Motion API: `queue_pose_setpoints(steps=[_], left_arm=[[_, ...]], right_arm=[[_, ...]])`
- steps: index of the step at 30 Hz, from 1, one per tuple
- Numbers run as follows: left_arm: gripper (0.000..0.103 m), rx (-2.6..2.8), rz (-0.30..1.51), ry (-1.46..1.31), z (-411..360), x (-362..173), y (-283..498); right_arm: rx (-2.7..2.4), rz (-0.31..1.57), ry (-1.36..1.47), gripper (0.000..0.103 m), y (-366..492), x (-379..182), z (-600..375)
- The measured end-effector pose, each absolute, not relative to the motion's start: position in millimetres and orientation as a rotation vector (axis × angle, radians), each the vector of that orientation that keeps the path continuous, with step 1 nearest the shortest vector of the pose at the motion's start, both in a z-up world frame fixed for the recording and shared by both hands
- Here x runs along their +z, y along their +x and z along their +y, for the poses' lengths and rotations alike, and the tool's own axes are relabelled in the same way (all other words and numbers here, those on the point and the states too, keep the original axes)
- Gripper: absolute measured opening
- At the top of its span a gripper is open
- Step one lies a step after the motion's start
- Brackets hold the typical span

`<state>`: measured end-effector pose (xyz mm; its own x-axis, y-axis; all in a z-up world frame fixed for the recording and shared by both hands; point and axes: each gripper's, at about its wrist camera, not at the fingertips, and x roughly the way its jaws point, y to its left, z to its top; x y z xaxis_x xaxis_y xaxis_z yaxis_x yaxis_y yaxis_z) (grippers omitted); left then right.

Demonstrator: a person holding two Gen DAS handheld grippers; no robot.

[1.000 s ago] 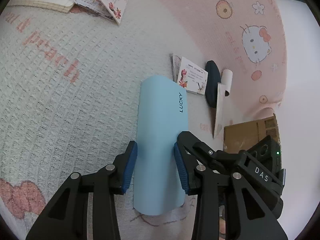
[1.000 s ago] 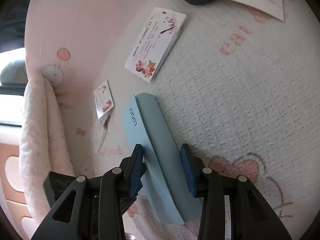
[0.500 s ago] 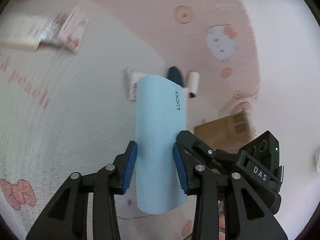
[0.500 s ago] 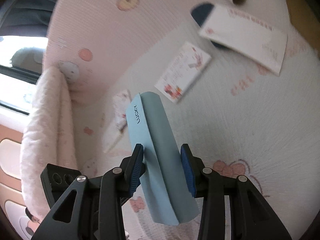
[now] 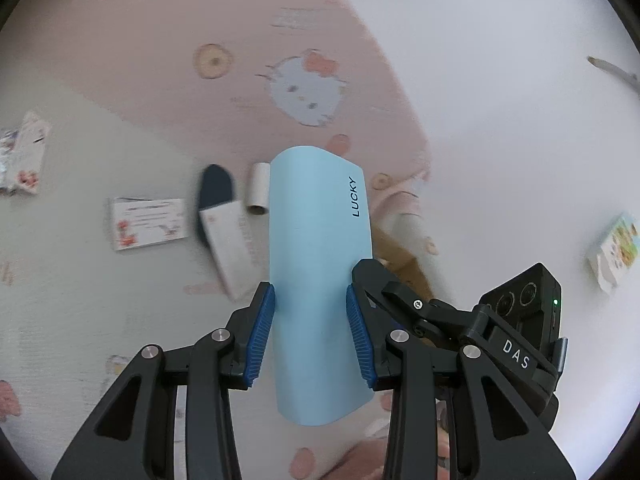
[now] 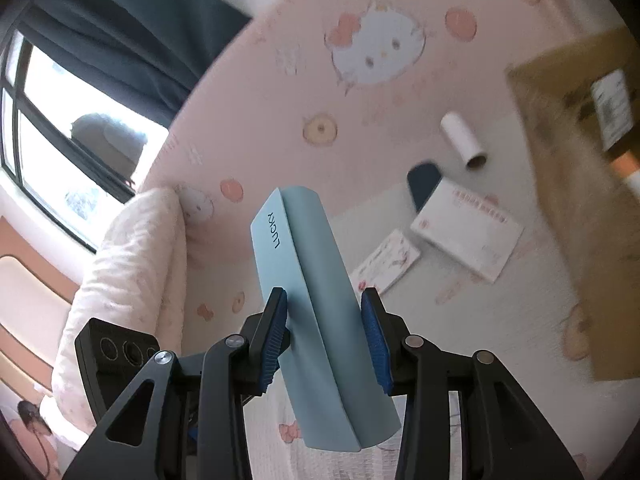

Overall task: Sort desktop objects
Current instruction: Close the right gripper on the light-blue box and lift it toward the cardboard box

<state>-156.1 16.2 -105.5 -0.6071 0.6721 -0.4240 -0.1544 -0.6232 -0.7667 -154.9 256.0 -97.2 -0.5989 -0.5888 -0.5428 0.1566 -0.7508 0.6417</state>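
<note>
A light blue case marked LUCKY [image 5: 318, 264] is held in the air by both grippers at once. My left gripper [image 5: 310, 330] is shut on its sides. My right gripper [image 6: 325, 338] is shut on the same case [image 6: 316, 292], seen edge-on. Below on the bed lie a flowered card pack [image 5: 146, 228], a white booklet [image 5: 230, 242] over a dark blue object [image 5: 216, 188], and a white roll [image 5: 258, 188]. The right wrist view also shows the card pack [image 6: 386, 266], booklet [image 6: 468, 228] and roll [image 6: 464, 140].
A pink Hello Kitty sheet [image 6: 372, 52] covers the bed beyond the knitted white blanket [image 5: 60, 288]. A cardboard box [image 6: 588, 168] stands at the right. More card packs [image 5: 22, 156] lie far left. A folded pink quilt [image 6: 128, 280] and a window [image 6: 60, 120] are at left.
Both grippers have lifted the blue case off the blanket and raised it well above the bed. The views now tilt toward the pink sheet and the wall.
</note>
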Motion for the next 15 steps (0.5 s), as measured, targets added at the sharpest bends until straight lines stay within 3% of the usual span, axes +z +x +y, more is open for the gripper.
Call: queue_pose_setpoints(steps=[15], left_arm=[[0.04,2.151,-0.759,-0.902,115,-47,-145]], right_arm=[[-2.527,-0.903,0.858,0.036,-105,-37,353]])
